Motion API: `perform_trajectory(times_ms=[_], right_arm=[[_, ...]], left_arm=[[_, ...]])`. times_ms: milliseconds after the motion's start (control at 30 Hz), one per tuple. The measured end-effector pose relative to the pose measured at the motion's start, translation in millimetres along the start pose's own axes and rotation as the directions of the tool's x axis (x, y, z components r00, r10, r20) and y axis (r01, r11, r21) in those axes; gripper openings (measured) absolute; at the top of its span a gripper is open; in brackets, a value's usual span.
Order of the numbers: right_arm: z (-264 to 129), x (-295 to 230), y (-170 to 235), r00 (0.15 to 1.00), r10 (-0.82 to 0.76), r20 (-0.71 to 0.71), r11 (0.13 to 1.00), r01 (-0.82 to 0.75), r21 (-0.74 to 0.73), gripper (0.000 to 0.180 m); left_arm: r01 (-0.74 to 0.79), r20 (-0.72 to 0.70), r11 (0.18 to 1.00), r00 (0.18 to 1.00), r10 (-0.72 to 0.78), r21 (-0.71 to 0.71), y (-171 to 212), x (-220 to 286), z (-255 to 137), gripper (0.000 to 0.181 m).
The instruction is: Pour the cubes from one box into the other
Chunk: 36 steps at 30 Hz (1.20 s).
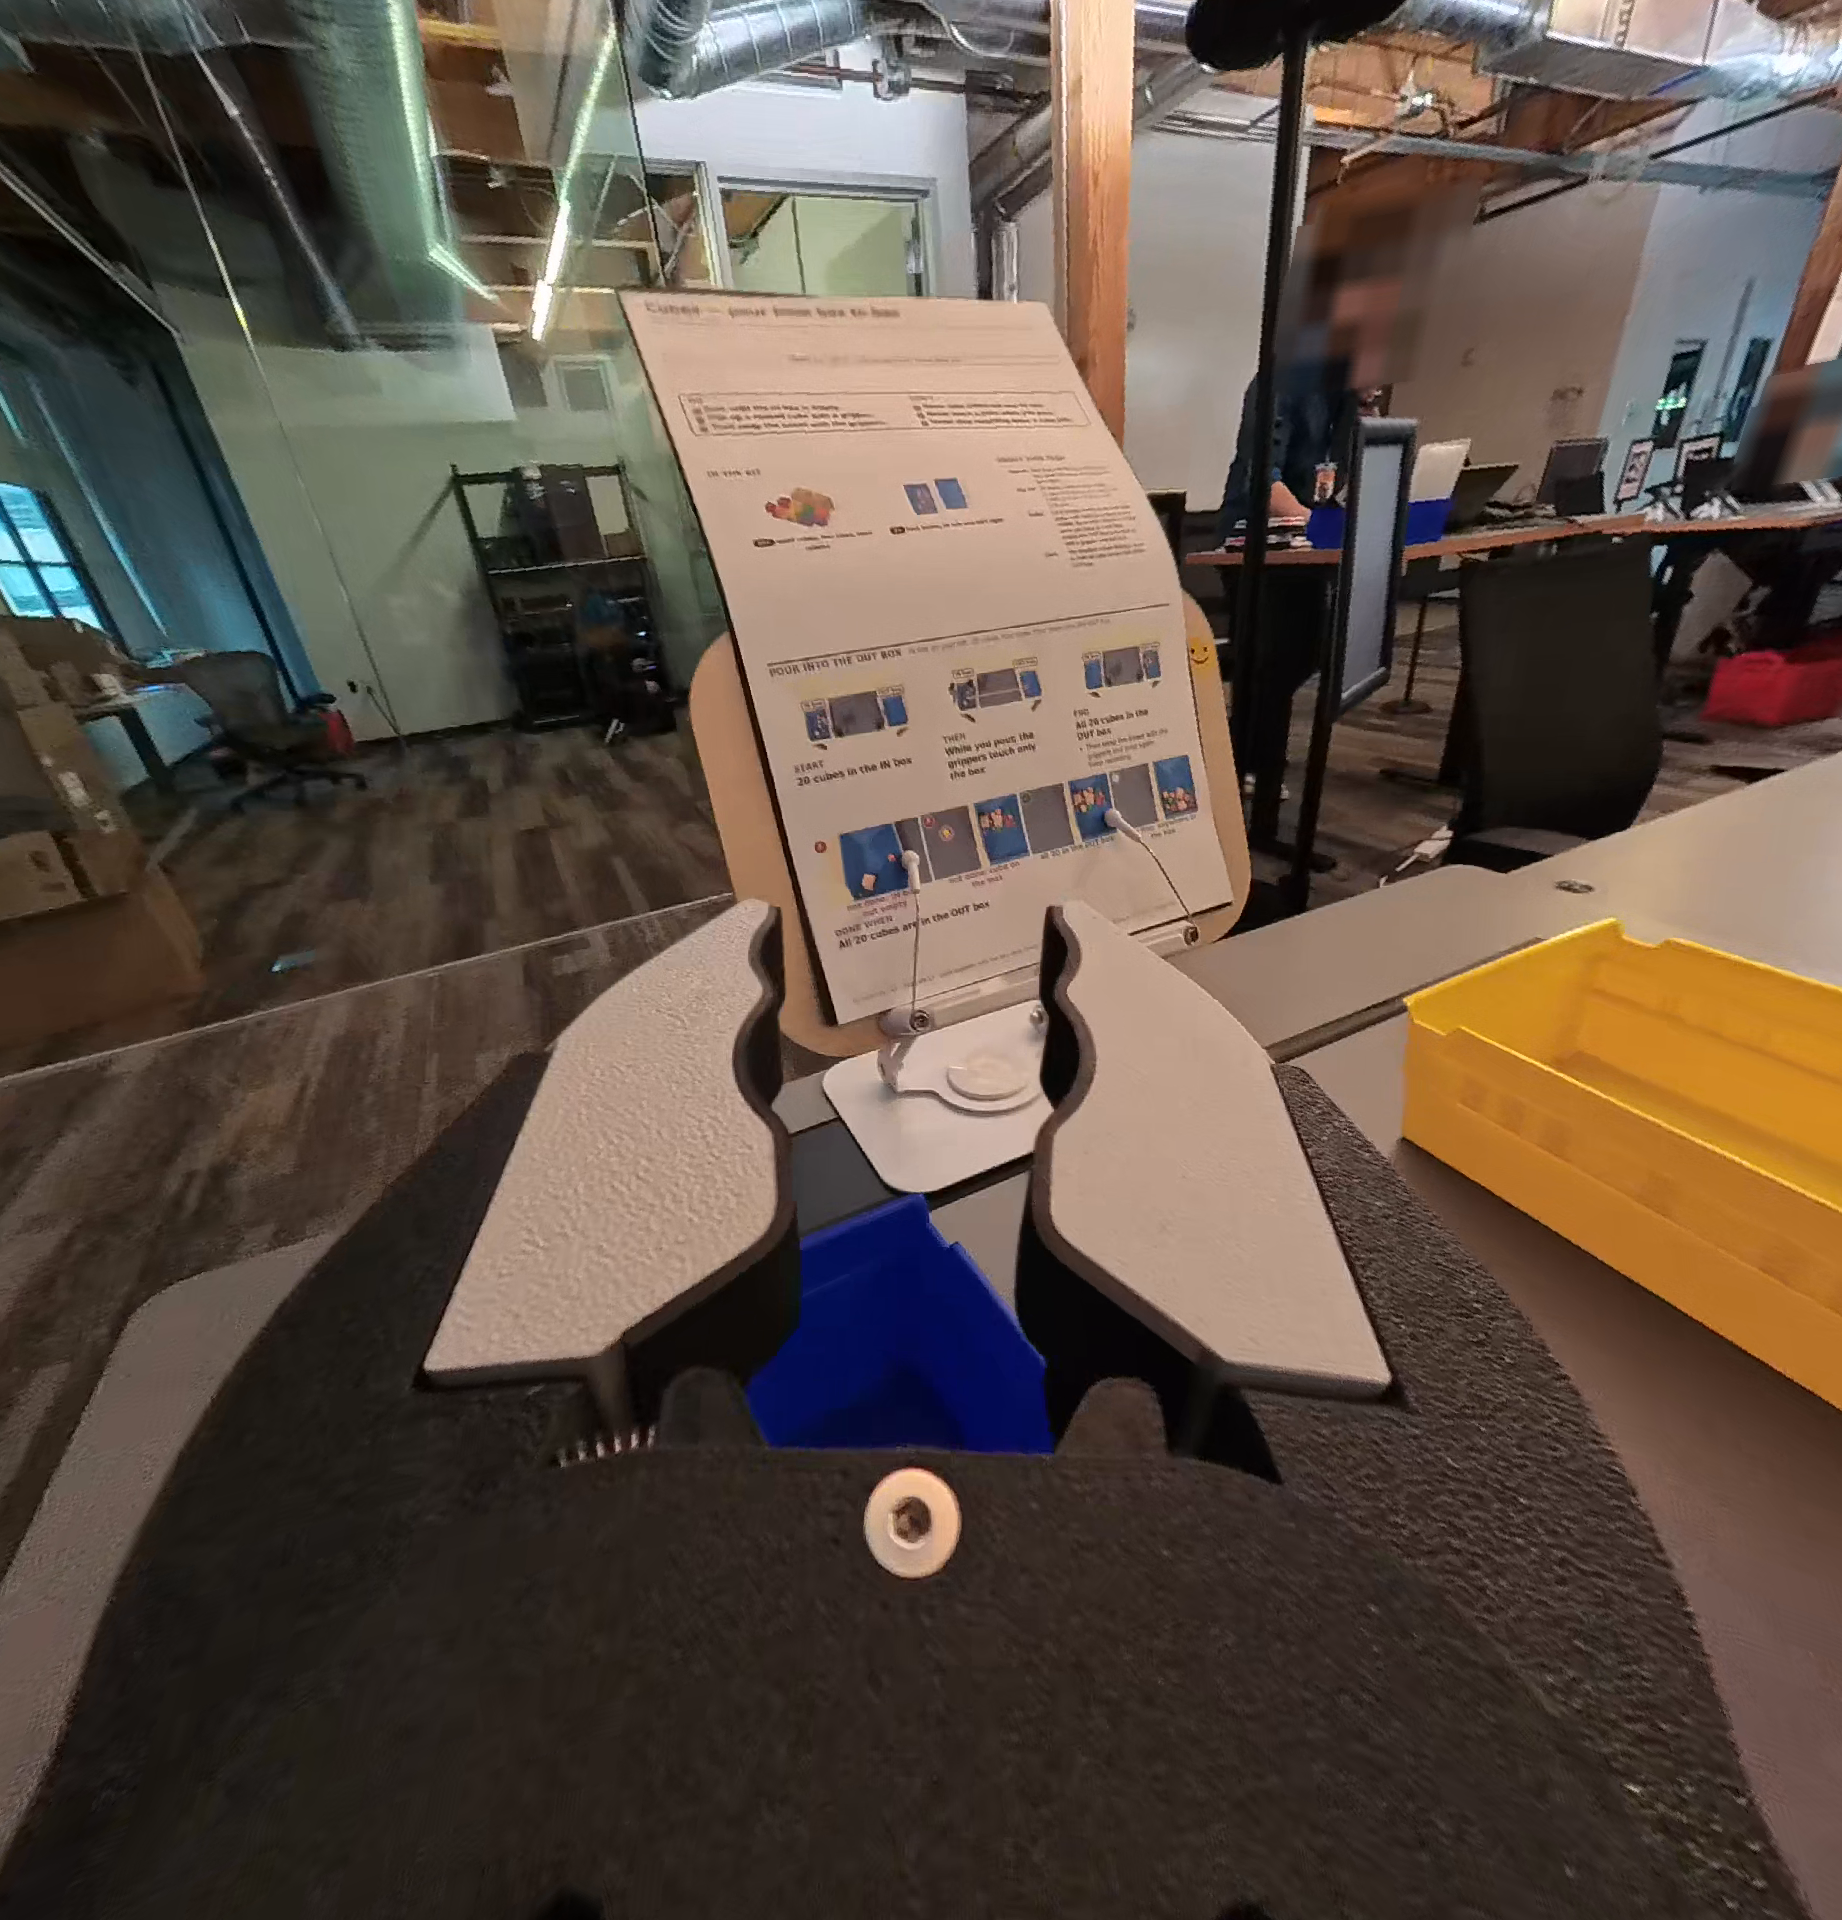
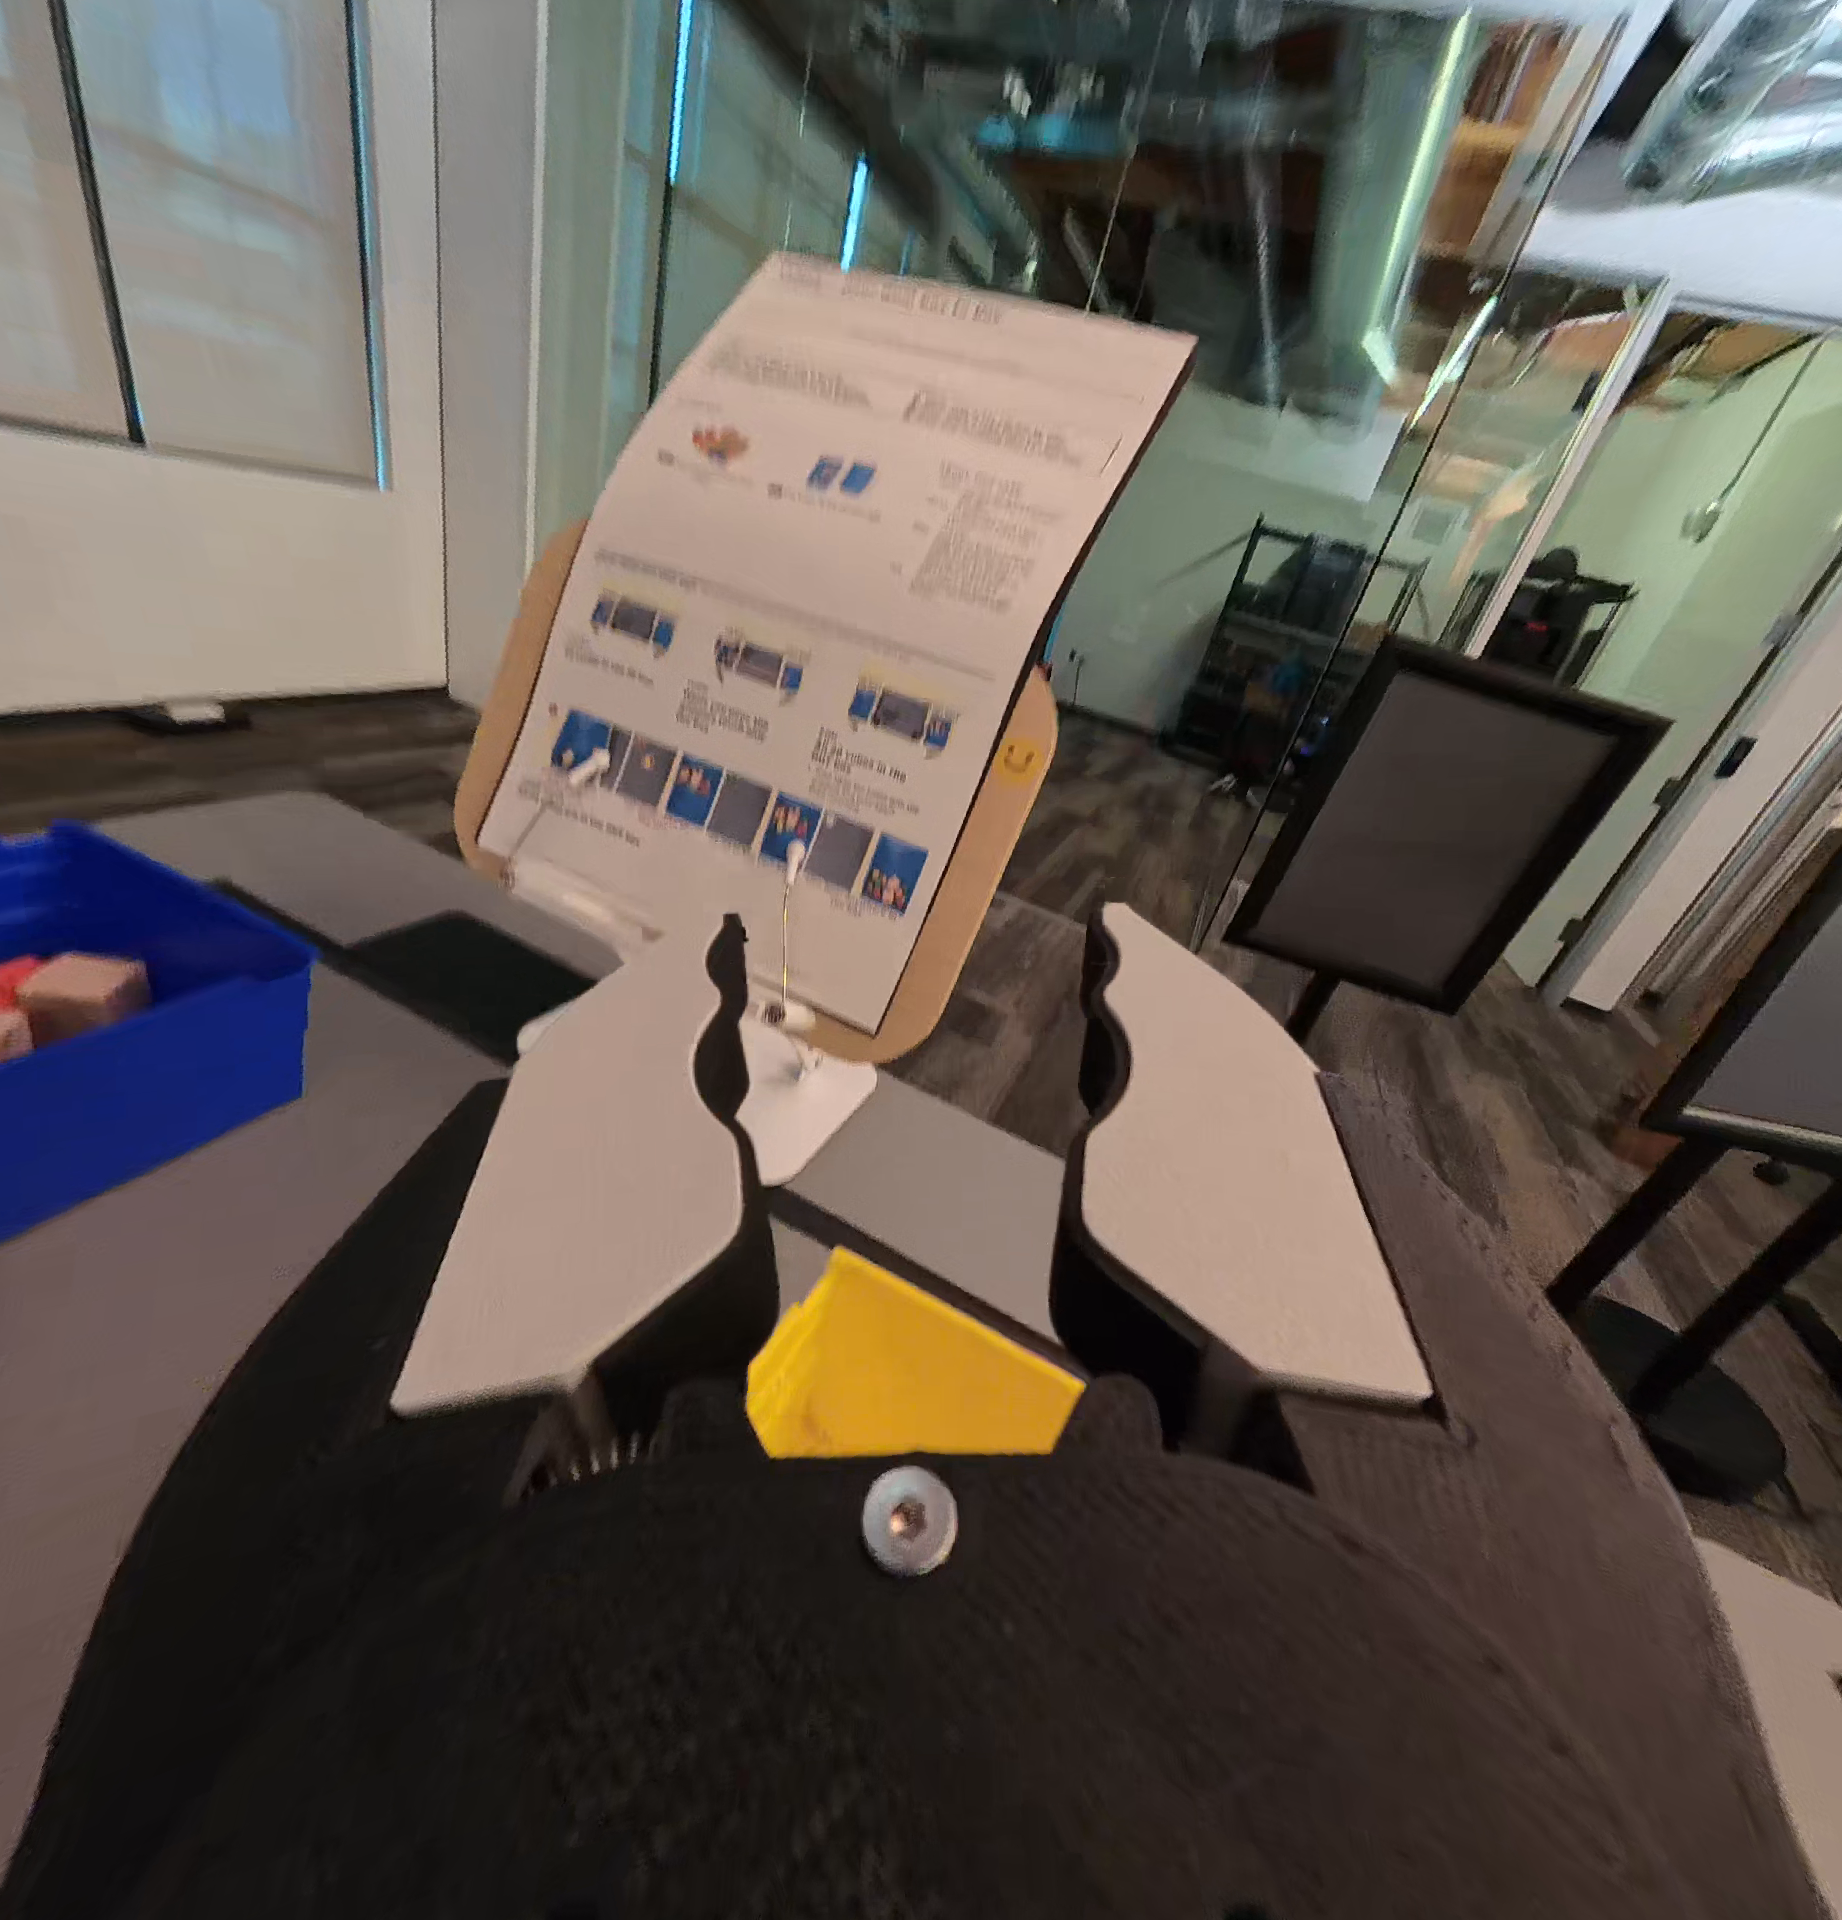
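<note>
The left gripper (image 1: 906, 956) stands with its jaws apart and nothing between them, hanging over a corner of the blue box (image 1: 896, 1340), which shows low down in the gap between the fingers. The right gripper (image 2: 912, 945) is likewise spread wide and empty, poised above a corner of the yellow box (image 2: 906, 1371). Neither gripper can be seen to touch its box; whether the lower parts of the fingers reach the walls is hidden by the gripper bodies.

Both boxes rest on the grey surface (image 1: 1519, 1403), the blue one toward its left side and the yellow one toward its right, well apart. In the right wrist view the blue box holds several cubes (image 2: 75, 997), reddish and tan, piled against one wall; how many there are cannot be told, since only part of the box is in the picture. In the left wrist view the yellow box shows a bare stepped floor with no cube in the part that is visible.

An instruction sheet on a stand (image 1: 938, 644) rises at the far edge of the surface, between the two boxes.

The pouring appears not to have begun: the cubes are in the blue box, the yellow one looks empty, and neither is lifted. What is left seems to be the whole task: grasping the blue box, carrying it across to the yellow one and tipping the cubes in.
</note>
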State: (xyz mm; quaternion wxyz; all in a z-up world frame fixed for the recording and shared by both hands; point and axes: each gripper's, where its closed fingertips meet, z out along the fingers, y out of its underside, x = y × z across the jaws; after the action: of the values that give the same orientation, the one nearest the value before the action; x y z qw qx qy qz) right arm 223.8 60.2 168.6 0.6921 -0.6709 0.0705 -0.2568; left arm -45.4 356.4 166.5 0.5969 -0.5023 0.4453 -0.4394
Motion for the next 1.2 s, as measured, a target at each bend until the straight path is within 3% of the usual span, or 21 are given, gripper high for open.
perform_trajectory(times_ms=[67,200,433,667,933,1100,1200], right_arm=[[2.5,-15.8,14.7,0.992,-0.048,0.116,0.998,0.051,-0.022,0.062],[8.2,-21.3,29.6,0.978,0.055,0.200,0.998,-0.045,-0.054,0.048],[14.7,-15.4,36.4,0.987,0.043,0.157,0.999,-0.037,-0.039,0.047],[20.9,-14.9,38.9,0.993,0.045,0.112,0.999,-0.043,-0.018,0.046],[19.4,-6.2,43.0,0.991,0.102,0.084,0.994,-0.097,-0.054,0.044],[17.3,2.6,42.0,0.968,0.239,0.070,0.971,-0.236,-0.050,0.035],[16.8,9.0,38.6,0.979,0.200,0.049,0.980,-0.200,-0.003,0.038]], left_arm=[[-0.001,-0.015,1.000,1.000,0.001,-0.010,7.5,1.0,5.6,0.045],[-0.055,-0.020,0.997,0.998,0.055,-0.044,17.7,5.3,15.6,0.045],[-0.029,-0.045,0.998,0.999,0.027,-0.050,20.4,16.0,22.9,0.044],[-0.015,0.035,0.993,0.999,0.019,-0.115,28.3,11.6,25.5,0.044],[0.052,0.079,0.994,0.996,-0.045,-0.091,9.5,-4.1,1.1,0.042],[0.065,0.120,0.992,0.991,-0.052,-0.110,8.8,-19.9,-11.7,0.042],[0.069,0.139,0.988,0.989,-0.050,-0.136,11.3,-28.0,-18.5,0.042]])
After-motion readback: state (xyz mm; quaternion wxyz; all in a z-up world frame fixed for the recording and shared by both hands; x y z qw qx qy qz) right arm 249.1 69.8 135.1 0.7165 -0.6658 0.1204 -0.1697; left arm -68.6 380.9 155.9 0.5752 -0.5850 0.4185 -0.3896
